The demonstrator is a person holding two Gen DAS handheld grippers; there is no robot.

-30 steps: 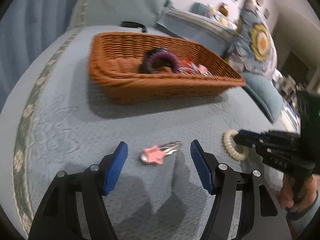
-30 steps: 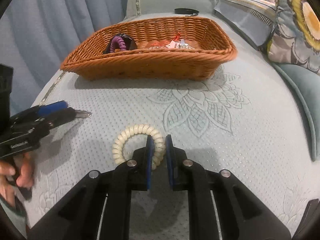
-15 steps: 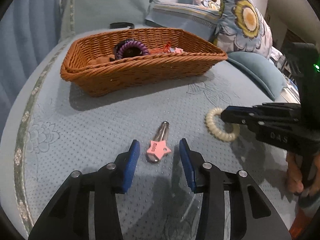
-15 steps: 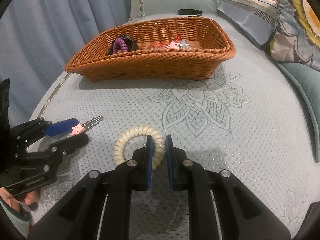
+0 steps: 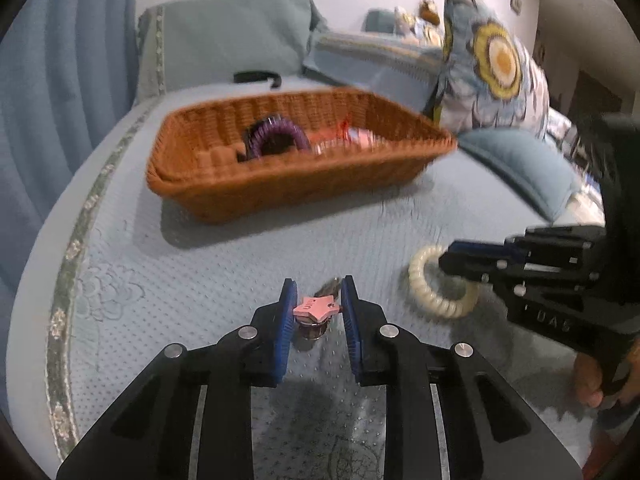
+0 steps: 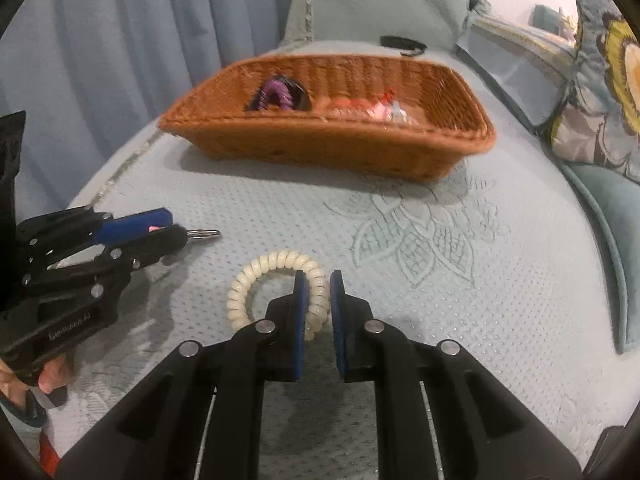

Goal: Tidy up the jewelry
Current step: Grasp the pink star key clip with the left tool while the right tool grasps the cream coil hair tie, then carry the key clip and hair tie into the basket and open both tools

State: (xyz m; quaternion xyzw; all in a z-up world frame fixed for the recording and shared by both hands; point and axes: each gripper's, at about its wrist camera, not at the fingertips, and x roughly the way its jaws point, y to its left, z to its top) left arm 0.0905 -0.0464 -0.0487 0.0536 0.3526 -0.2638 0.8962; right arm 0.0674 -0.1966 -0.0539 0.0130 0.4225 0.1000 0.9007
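Item: pink star hair clip (image 5: 316, 307), pinched between the pads of the left gripper (image 5: 317, 312), whose jaws have just been closing, low over the bedspread (image 5: 240, 272). Item: cream coil hair tie (image 6: 276, 284), clamped in the narrow right gripper (image 6: 318, 312). Handling: keep both grips firm, lift clear of the quilt, carry over the wicker basket (image 5: 280, 196) rim before letting go.

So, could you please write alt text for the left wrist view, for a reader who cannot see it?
The left gripper, whose jaws have just been closing, pinches a pink star hair clip over a pale blue bedspread. On the right, the right gripper holds a cream spiral hair tie; behind sits a wicker basket of accessories.
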